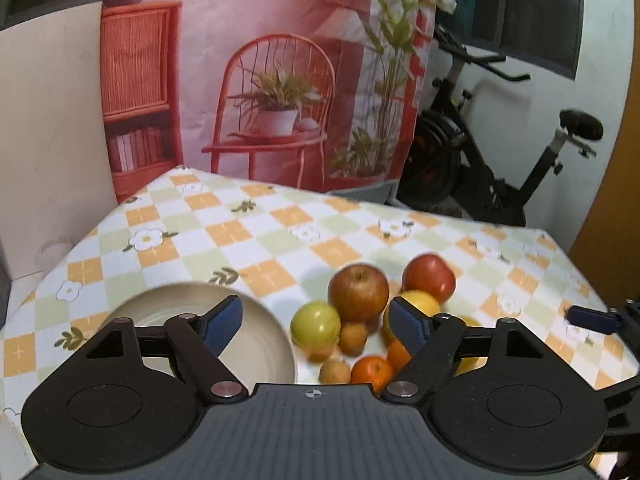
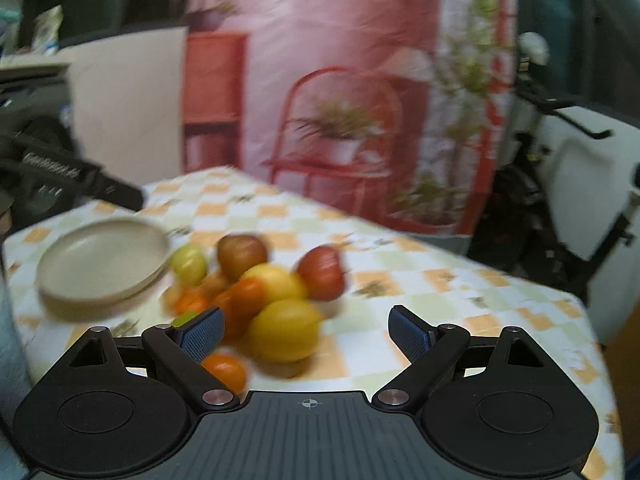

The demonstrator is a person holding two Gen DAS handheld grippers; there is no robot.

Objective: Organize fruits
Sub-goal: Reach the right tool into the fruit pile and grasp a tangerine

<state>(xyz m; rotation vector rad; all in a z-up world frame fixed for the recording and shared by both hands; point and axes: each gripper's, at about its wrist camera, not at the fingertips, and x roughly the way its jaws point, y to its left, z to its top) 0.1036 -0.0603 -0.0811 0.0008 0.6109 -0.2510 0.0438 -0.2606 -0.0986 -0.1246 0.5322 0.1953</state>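
A pile of fruit lies on the checked tablecloth: a red-brown apple [image 1: 358,292], a red apple [image 1: 430,278], a green apple [image 1: 316,324], a yellow fruit [image 1: 418,302] and small oranges [image 1: 372,370]. Left of the pile stands an empty beige bowl [image 1: 180,290]. My left gripper [image 1: 316,312] hovers open over the pile's near side, its pads touching nothing. In the blurred right wrist view, my right gripper [image 2: 306,316] is open above a lemon [image 2: 284,330], with the red apple [image 2: 322,268], the green apple [image 2: 188,264] and the bowl [image 2: 100,264] beyond.
The table [image 1: 224,232] ends at a far edge, in front of a pink printed backdrop [image 1: 280,80]. An exercise bike [image 1: 480,152] stands behind the far right corner. A white board [image 1: 48,120] lines the left side.
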